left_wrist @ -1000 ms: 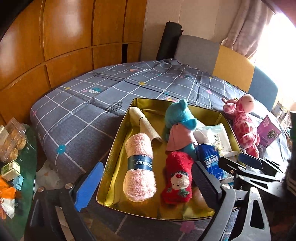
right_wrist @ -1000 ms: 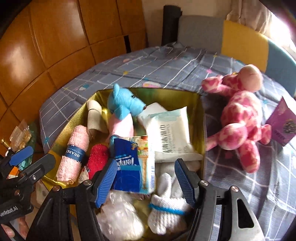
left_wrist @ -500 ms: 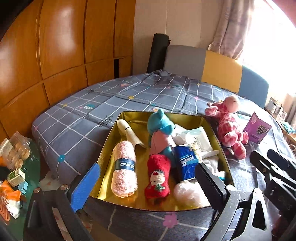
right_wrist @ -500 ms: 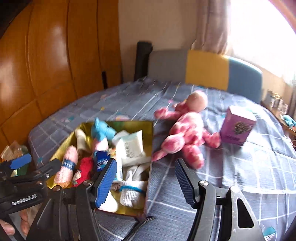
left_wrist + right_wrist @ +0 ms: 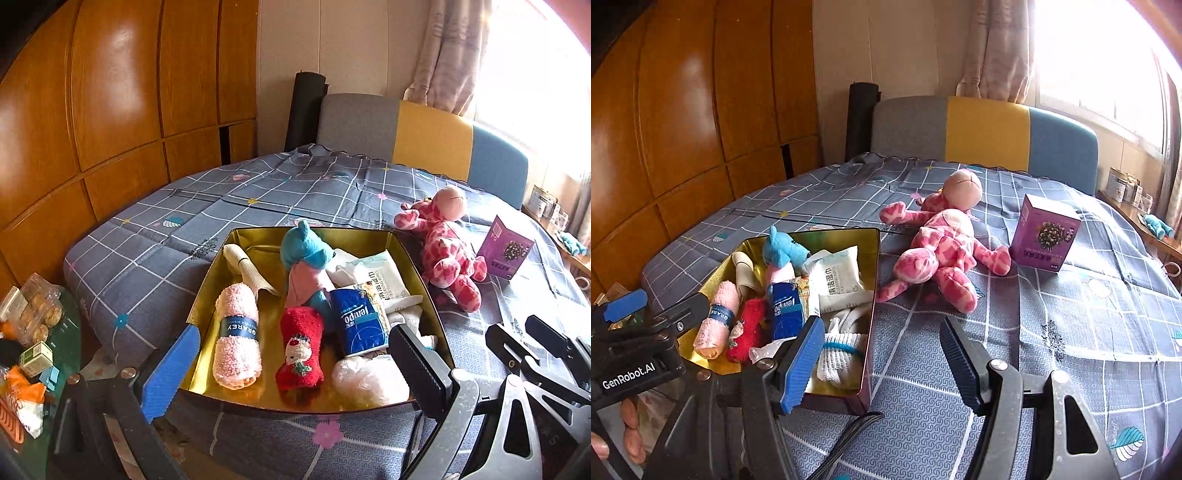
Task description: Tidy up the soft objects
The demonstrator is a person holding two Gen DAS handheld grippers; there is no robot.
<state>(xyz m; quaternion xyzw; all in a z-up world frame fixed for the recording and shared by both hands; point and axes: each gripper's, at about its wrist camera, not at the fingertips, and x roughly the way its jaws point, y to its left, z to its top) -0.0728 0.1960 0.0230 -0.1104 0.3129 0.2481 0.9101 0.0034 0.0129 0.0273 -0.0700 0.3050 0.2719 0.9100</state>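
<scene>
Most soft items sit packed in the gold tin [image 5: 424, 266] | left gripper [image 5: 291, 369] fingers wide, empty, before tin | right gripper [image 5: 882, 354] fingers wide, empty | pink plush toy [image 5: 945, 251] lies on bedspread beside tin, likely next | purple box [image 5: 1045, 232] stands further right

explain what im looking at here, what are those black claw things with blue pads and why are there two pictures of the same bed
Those claws are handheld grippers, one in each of a person's hands, not a robot arm. Each carries a wide-angle camera looking along its two fingers, so you get two views. The left gripper faces a gold tin box on the bed, filled with soft things: a rolled pink towel, a red sock, a blue plush toy, a tissue pack and wet wipes. The right gripper looks further right, where a pink plush toy and a purple box are on the grey checked bedspread. Both grippers are open and hold nothing.
</scene>
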